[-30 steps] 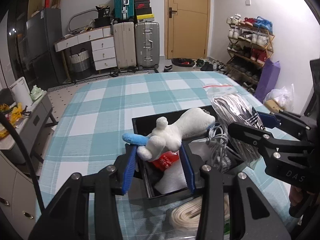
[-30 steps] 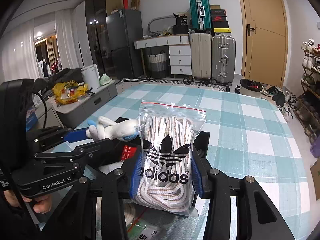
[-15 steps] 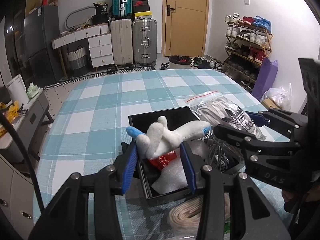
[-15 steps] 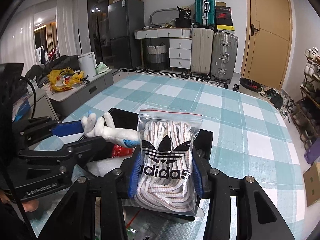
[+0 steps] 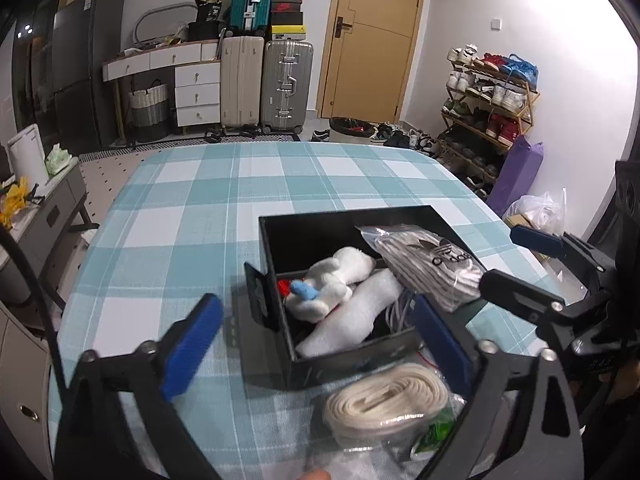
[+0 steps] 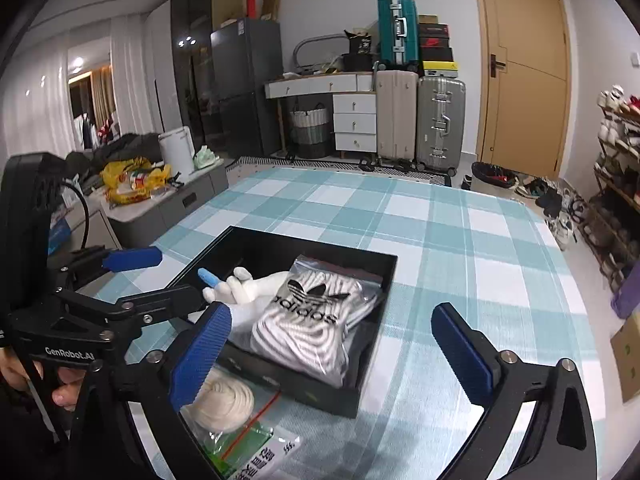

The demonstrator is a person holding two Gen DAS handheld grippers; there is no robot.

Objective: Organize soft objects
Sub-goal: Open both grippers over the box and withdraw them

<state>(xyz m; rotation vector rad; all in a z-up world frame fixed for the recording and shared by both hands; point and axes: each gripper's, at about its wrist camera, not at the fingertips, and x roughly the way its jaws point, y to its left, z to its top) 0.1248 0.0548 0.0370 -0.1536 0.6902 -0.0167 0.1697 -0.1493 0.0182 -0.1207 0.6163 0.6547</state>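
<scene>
Black walls of the box (image 5: pixel 344 354) fill the middle of our left wrist view, just ahead of our left gripper (image 5: pixel 316 340), whose jaws are opening and already stand wide, with nothing pressed between the blue pads (image 5: pixel 192 344). Inside the box, beyond the fingertips, lies the white plush (image 5: pixel 340 274) with its blue tip, on a white foam roll (image 5: pixel 352 320). To its right, toward our right gripper (image 5: pixel 516 264), the bagged laces (image 5: pixel 428 264) lean on the box's right wall. Nearer than the box, below the right pad, a bag of cream cord (image 5: pixel 384 404) lies on the checked cloth (image 5: pixel 180 216).

From the right wrist view, our right gripper (image 6: pixel 332 350) is also opening, jaws wide, with nothing touching either pad (image 6: pixel 460 352). Bagged laces (image 6: pixel 316 328) lie flat in the box (image 6: pixel 320 388), just ahead of and between the spread fingers. Plush (image 6: pixel 248 286) lies left of them, next to our left gripper (image 6: pixel 160 276). Cream cord (image 6: pixel 228 402) sits below the left pad, outside the box. A hand (image 6: pixel 60 388) grips the left handle at the lower left.
</scene>
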